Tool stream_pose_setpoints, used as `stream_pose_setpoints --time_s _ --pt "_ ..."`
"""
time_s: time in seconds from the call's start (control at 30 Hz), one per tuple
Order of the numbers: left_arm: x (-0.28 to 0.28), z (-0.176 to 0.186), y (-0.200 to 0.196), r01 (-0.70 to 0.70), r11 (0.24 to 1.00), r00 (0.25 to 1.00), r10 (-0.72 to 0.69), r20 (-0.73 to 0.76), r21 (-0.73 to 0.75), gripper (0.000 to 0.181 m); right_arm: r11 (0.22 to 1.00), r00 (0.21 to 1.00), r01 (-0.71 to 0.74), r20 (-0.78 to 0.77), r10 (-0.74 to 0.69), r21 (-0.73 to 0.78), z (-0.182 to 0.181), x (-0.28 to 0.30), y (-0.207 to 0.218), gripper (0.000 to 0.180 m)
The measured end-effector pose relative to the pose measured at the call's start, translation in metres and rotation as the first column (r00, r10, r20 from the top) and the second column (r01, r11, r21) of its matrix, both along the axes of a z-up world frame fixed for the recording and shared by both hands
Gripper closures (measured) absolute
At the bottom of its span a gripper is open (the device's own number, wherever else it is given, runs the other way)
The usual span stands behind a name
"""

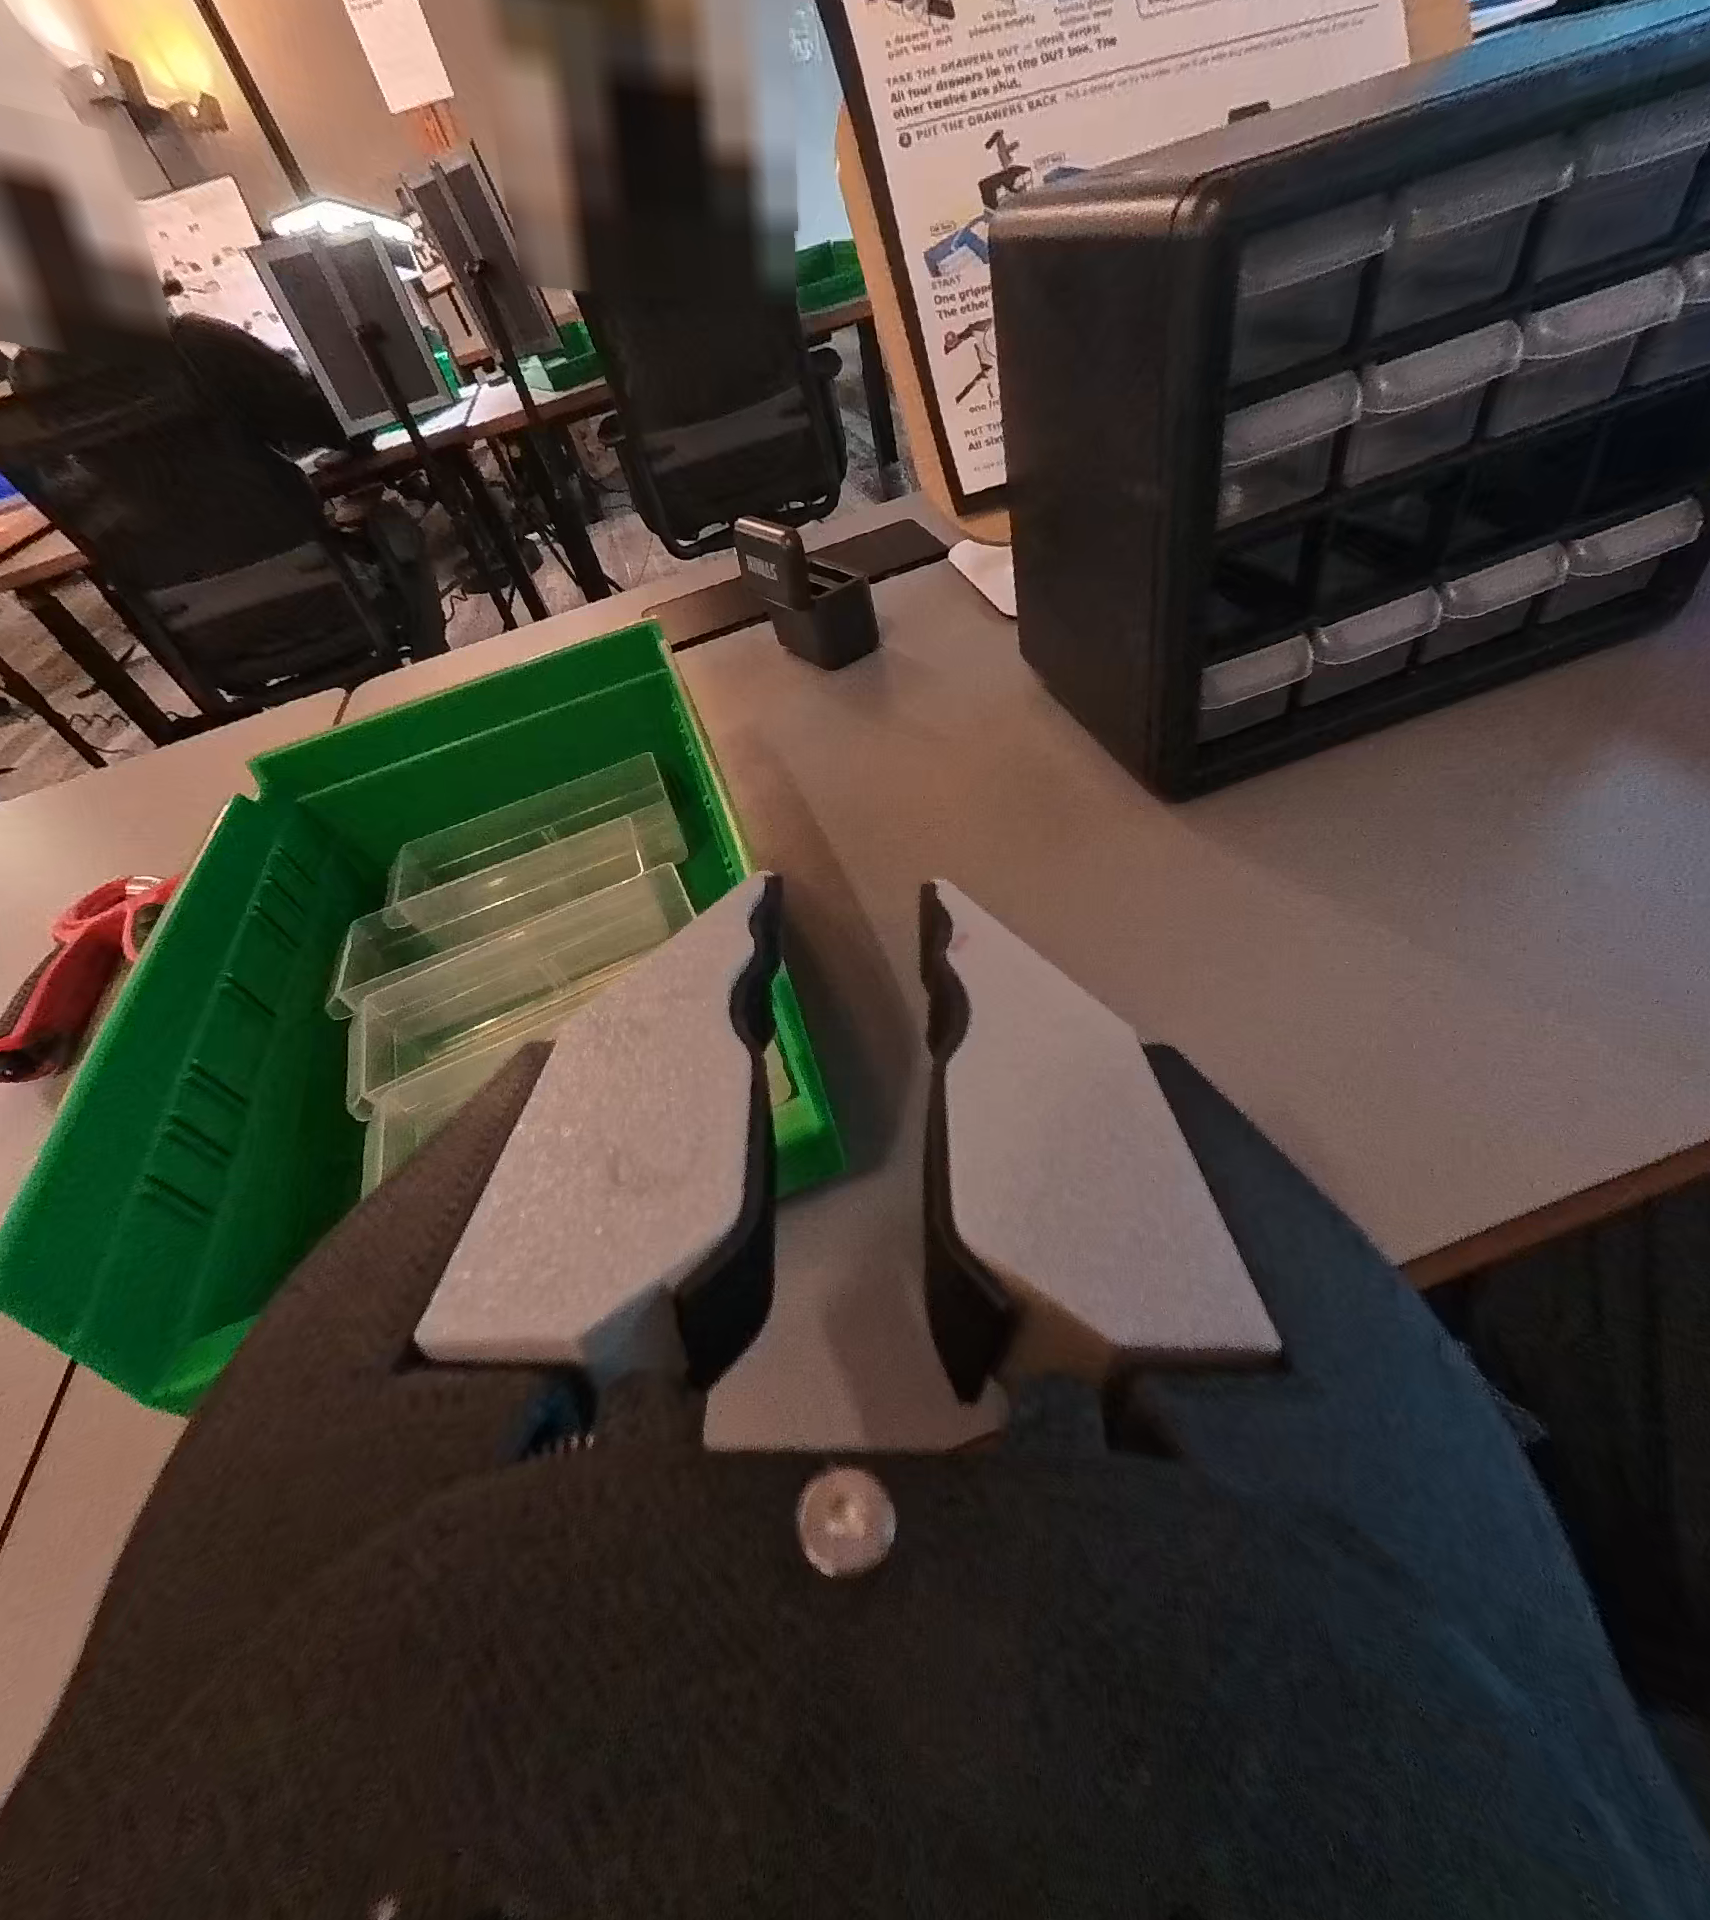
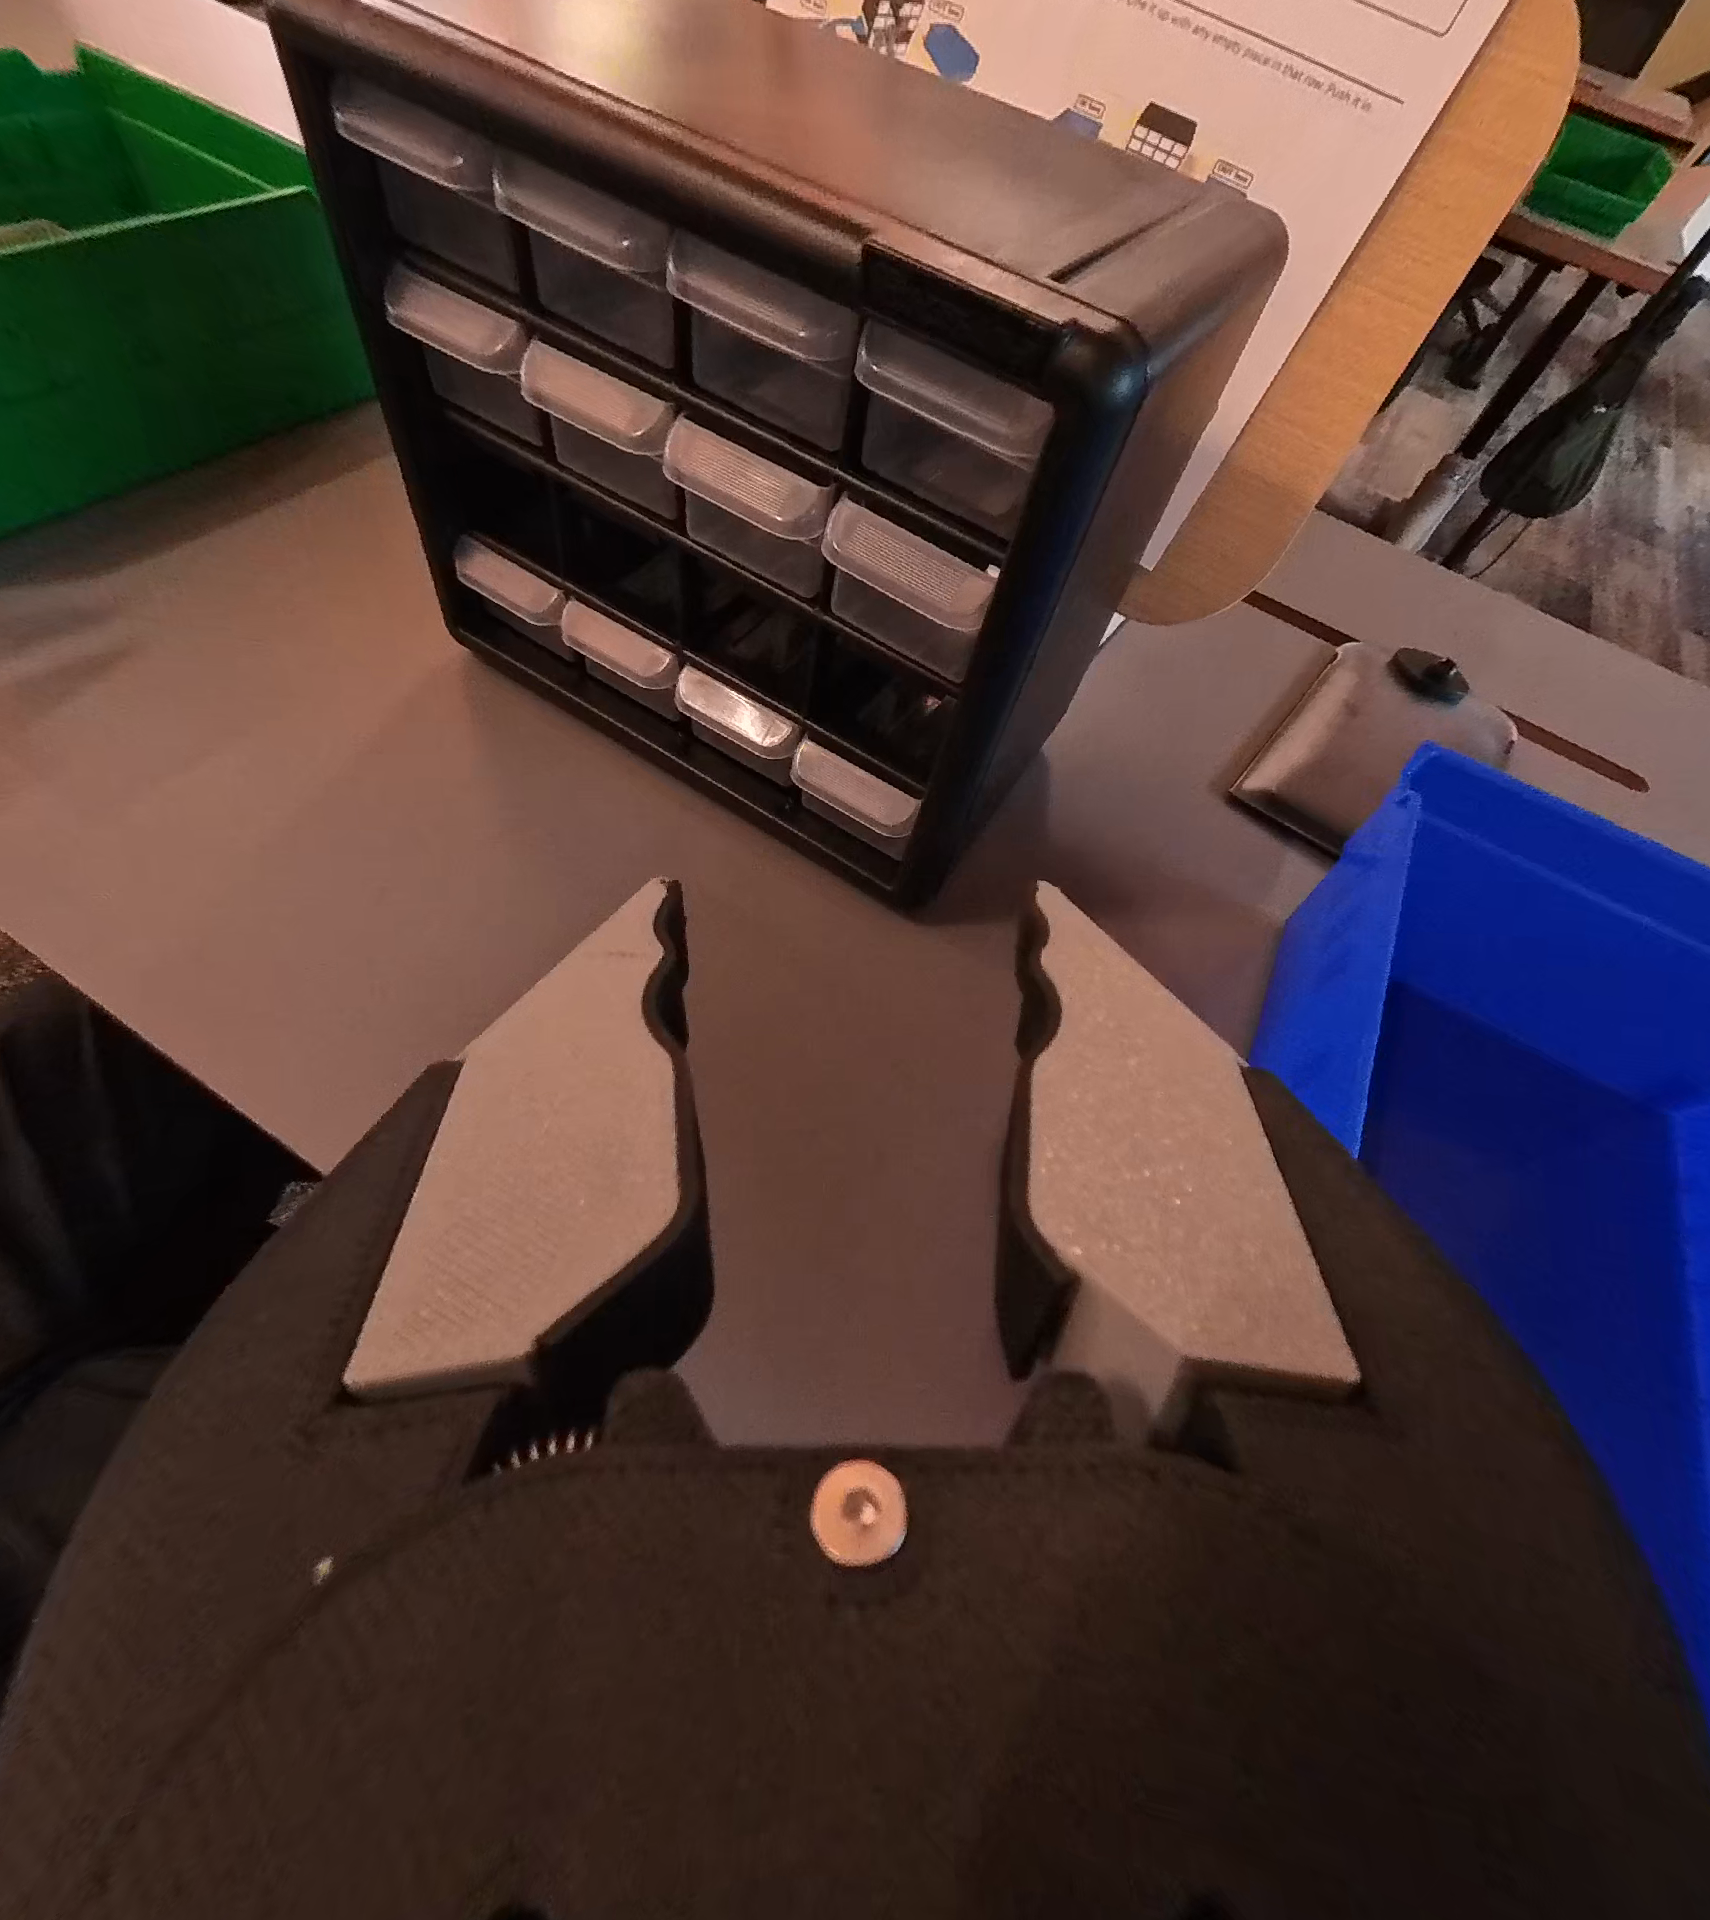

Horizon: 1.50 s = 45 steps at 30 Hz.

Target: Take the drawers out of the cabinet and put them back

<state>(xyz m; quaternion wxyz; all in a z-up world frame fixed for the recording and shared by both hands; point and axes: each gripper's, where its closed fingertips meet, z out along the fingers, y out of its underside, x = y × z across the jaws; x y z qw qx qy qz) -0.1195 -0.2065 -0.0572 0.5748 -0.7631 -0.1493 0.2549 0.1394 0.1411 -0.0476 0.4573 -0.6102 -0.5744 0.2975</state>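
A black cabinet [image 1: 1121, 457] with rows of small clear drawers stands on the grey table; it also shows in the right wrist view [image 2: 1090, 416]. Its third row of slots is dark and empty [image 2: 622, 566]. Several clear drawers [image 1: 518, 935] lie in a green bin [image 1: 155, 1122] to the cabinet's left. My left gripper [image 1: 849, 899] is open and empty, above the bin's near right corner. My right gripper [image 2: 849, 899] is open and empty, in front of the cabinet and short of it.
A blue bin [image 2: 1557, 1091] stands right of my right gripper. A red-handled tool [image 1: 66, 982] lies left of the green bin. A small black box [image 1: 820, 613] and an instruction board [image 1: 934, 260] stand behind. The table's near edge [image 1: 1557, 1216] runs at right.
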Motion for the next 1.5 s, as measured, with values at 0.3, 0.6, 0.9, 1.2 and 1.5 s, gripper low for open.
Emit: stream_pose_setpoints --time_s 0.3,0.6,0.9,1.2,1.5 --pt "-0.004 -0.011 -0.005 0.039 0.999 0.998 -0.037 0.053 -0.019 0.143 0.996 0.995 -0.093 0.018 0.093 0.001 0.006 -0.011 -0.026 0.11" --pt "-0.061 0.004 -0.025 0.032 0.999 0.994 -0.034 0.099 0.028 0.127 0.96 0.959 -0.279 -0.063 0.276 -0.032 0.031 -0.059 -0.038 0.116" --pt "-0.107 -0.012 -0.008 0.052 0.999 0.983 -0.052 0.177 0.004 0.128 0.921 0.914 -0.388 -0.136 0.383 -0.012 0.068 -0.129 -0.041 0.117" --pt "-0.113 0.013 -0.023 -0.05 0.996 0.989 0.039 0.145 0.074 0.147 0.941 0.933 -0.337 -0.127 0.337 0.023 0.066 -0.146 -0.045 0.115" --pt "-0.091 -0.002 0.017 0.02 0.995 0.968 -0.043 0.247 0.094 0.144 0.931 0.924 -0.364 -0.128 0.359 -0.014 0.061 -0.135 -0.04 0.118"
